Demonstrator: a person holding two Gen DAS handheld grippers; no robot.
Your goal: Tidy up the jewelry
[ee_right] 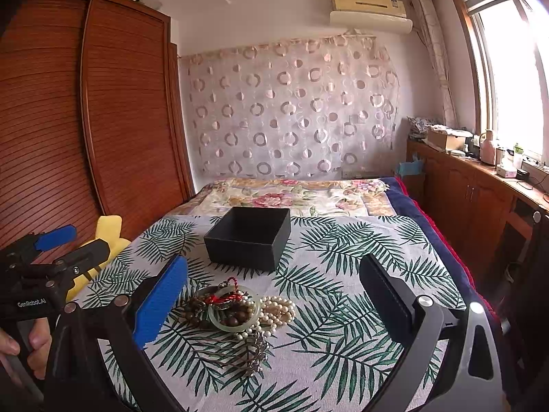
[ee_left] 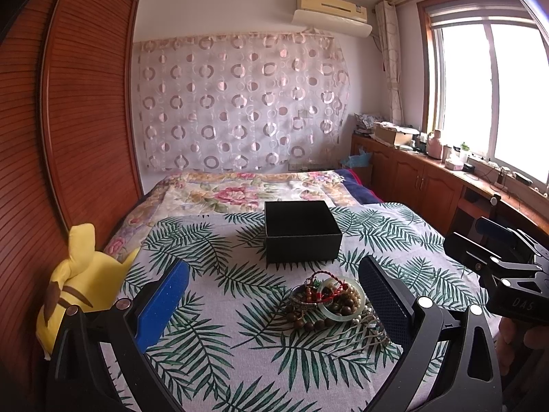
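On the bed, palm-leaf cloth (ee_right: 343, 247): jewelry pile and box both sit on it, nothing lifted yet.

jewelry pile (ee_right: 236, 312): tangled heap — pale bangle (ee_right: 233, 312), pearl strand (ee_right: 278, 309), brown wooden beads (ee_left: 308, 324), red cord (ee_right: 226, 297), a metal chain trailing toward the cameras.

black box (ee_right: 248, 238): lid off, looks empty, just beyond the pile, apart from it.

left gripper (ee_left: 274, 305): jaws spread wide, holding nothing; pile lies ahead and off-centre toward its dark finger.

right gripper (ee_right: 274, 305): jaws spread wide, holding nothing; pile lies ahead and off-centre toward its blue finger.

which is nearer: roughly even; the pile lies between the two tools, neither touching it. Left view shows the right gripper off at the side, and vice versa.

long axis: heap runs roughly toward/away from the cameras — bangle end toward the box, chain end toward the person.

likely next: pinch one piece at an outer edge (pearls on the right gripper's side, wooden beads on the left's), carry forward to the box.

risk: strands look interlocked; lifting one may drag the rest.
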